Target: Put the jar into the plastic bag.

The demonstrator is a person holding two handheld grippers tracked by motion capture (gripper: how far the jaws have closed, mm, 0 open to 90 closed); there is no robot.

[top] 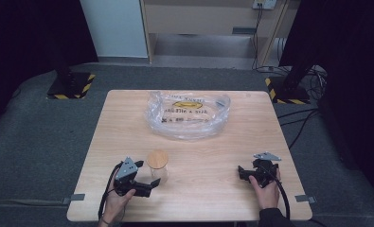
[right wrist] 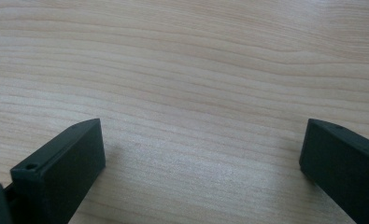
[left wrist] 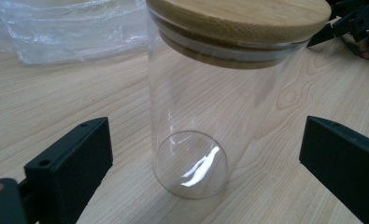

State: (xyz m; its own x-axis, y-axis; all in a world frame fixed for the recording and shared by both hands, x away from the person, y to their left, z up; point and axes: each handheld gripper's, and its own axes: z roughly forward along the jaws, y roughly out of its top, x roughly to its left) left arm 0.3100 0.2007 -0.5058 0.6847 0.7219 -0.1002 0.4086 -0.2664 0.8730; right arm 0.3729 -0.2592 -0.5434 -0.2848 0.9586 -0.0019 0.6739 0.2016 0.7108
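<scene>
A clear glass jar (top: 157, 166) with a round bamboo lid stands upright near the front left of the wooden table (top: 213, 151). My left gripper (top: 152, 183) is just in front of it, open. In the left gripper view the jar (left wrist: 196, 107) stands between the spread jaws of that gripper (left wrist: 205, 127), and neither jaw touches the glass. The jar looks empty. My right gripper (top: 241, 172) rests low at the front right, pointing left. In the right gripper view its jaws (right wrist: 203, 126) stand wide open over bare wood.
A crumpled clear plastic bag (top: 189, 114) with yellow print lies at the far middle of the table. It also appears behind the jar as the bag (left wrist: 56, 32). Black stand bases with hazard stripes (top: 70, 85) and cables (top: 298, 118) sit on the grey floor beyond.
</scene>
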